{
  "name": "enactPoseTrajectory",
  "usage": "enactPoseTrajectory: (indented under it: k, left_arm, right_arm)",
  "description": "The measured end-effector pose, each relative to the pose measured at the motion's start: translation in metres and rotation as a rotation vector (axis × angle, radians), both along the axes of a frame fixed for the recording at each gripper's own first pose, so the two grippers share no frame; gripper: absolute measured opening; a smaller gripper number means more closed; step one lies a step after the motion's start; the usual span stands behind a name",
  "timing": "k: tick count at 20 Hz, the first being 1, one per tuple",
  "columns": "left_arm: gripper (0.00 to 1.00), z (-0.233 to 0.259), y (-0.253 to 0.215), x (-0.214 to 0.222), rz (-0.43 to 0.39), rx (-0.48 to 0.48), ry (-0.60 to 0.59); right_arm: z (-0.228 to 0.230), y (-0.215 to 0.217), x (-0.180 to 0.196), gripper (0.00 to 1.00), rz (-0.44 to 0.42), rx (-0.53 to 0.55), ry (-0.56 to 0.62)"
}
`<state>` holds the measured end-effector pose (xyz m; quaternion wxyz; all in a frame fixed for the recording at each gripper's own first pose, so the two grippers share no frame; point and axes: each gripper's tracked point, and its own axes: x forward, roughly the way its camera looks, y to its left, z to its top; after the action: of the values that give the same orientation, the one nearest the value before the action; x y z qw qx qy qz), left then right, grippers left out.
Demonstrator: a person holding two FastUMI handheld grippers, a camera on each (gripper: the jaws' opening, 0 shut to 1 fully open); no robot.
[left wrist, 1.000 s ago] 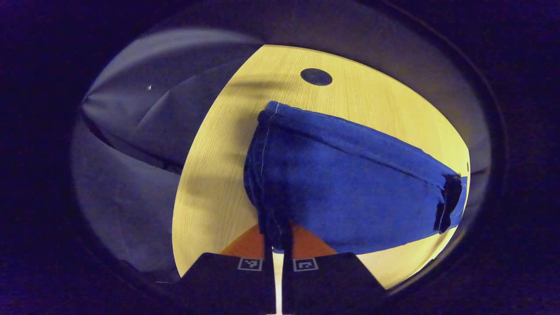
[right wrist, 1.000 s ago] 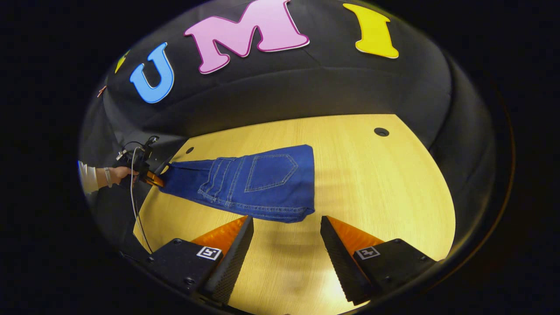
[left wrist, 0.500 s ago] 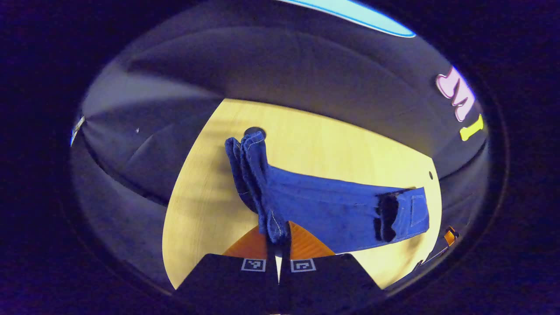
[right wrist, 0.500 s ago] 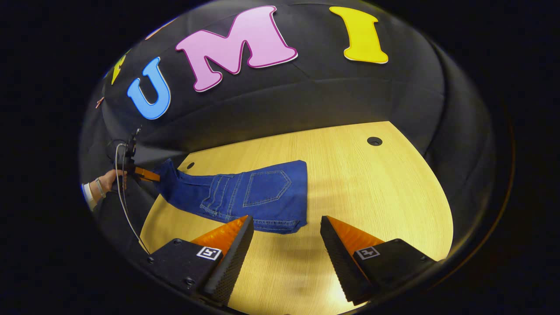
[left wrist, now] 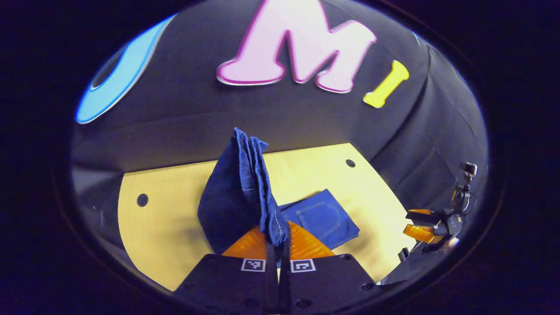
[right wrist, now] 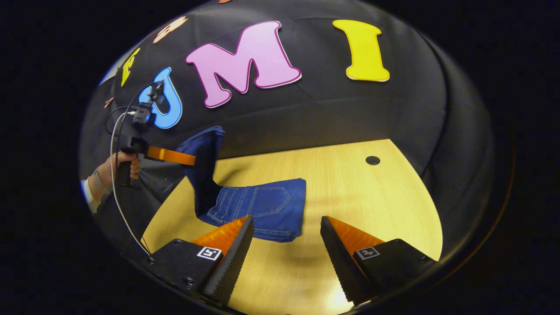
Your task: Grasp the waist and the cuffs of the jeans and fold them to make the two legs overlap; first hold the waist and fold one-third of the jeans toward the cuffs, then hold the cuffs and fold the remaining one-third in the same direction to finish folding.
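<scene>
Now left hand-held gripper (left wrist: 277, 245) raised, cuffs (left wrist: 245, 175) lifted higher off table (right wrist: 372, 205)

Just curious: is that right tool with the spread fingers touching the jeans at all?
Apart. In the right gripper view, the right tool hangs open above the table, short of the jeans.

bench: pale yellow wood-grain top (right wrist: 376, 205), also in the left gripper view (left wrist: 166, 227), lit brighter toward the near edge
round holes: one dark hole in the bench toward the far right (right wrist: 372, 160); in the left gripper view one near the left side (left wrist: 142, 200) and a smaller one near the far right edge (left wrist: 350, 163)
booth wall: black cloth (right wrist: 393, 113) rising right behind the bench, creased and folded at the right (left wrist: 420, 144)
</scene>
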<state>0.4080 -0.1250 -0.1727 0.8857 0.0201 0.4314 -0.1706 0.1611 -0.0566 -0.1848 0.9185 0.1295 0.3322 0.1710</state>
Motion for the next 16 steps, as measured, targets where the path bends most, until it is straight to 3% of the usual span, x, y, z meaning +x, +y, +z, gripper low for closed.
enactPoseTrajectory:
  k: [3, 8, 10, 12, 14, 15, 16]
  left_arm:
    - [0.07, -0.061, -0.032, -0.002, -0.003, 0.036, 0.099]
    - [0.12, -0.131, -0.04, -0.021, -0.044, 0.233, 0.15]
    - [0.24, -0.145, -0.051, -0.028, -0.05, 0.256, 0.147]
    - [0.44, -0.143, -0.065, -0.034, -0.044, 0.235, 0.129]
    - [0.72, -0.12, -0.079, -0.035, -0.03, 0.191, 0.048]
    - [0.81, -0.102, -0.087, -0.034, -0.029, 0.17, -0.014]
    - [0.83, -0.083, -0.09, -0.038, -0.028, 0.159, -0.075]
  right_arm:
    - [0.012, -0.022, -0.006, 0.95, -0.006, 0.006, -0.029]
    - [0.027, -0.06, -0.022, 0.94, -0.005, -0.035, -0.078]
    - [0.029, -0.07, -0.029, 0.95, 0.006, -0.073, -0.092]
    - [0.031, -0.073, -0.036, 0.94, 0.023, -0.096, -0.11]
    - [0.036, -0.069, -0.041, 0.94, 0.037, -0.111, -0.134]
    - [0.04, -0.067, -0.043, 0.94, 0.037, -0.114, -0.147]
    - [0.048, -0.061, -0.044, 0.94, 0.034, -0.108, -0.166]
